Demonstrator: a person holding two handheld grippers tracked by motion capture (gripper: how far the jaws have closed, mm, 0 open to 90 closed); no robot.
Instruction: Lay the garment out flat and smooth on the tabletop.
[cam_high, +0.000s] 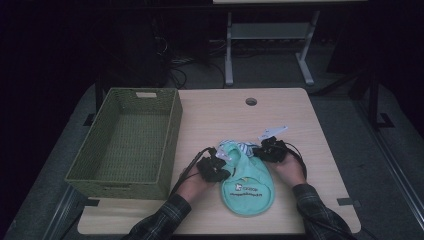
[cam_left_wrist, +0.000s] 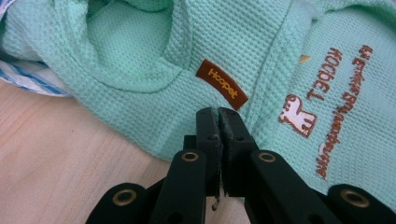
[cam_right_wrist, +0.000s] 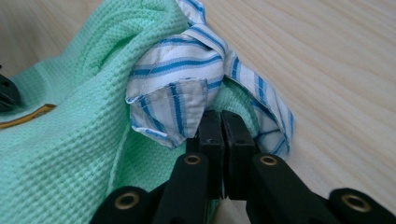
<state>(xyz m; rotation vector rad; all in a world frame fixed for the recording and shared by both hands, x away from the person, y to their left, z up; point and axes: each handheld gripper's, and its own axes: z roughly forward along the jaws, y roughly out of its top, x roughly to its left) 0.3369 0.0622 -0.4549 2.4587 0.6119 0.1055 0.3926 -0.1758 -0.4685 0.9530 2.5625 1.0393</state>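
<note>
A mint-green waffle-knit pet garment lies flat on the wooden table in front of the person, with its neck end pointing away. It has a blue-and-white striped collar and a brown "Hoopet" label. My left gripper is at the garment's left neck edge. In the left gripper view its jaws are pressed together on the green cloth just below the label. My right gripper is at the right neck edge, shut on the fabric under the striped collar.
A green woven basket, empty, stands on the table's left side, close to my left hand. A round cable hole sits near the far edge. Bare tabletop lies beyond and to the right of the garment. Desk legs and cables are on the dark floor behind.
</note>
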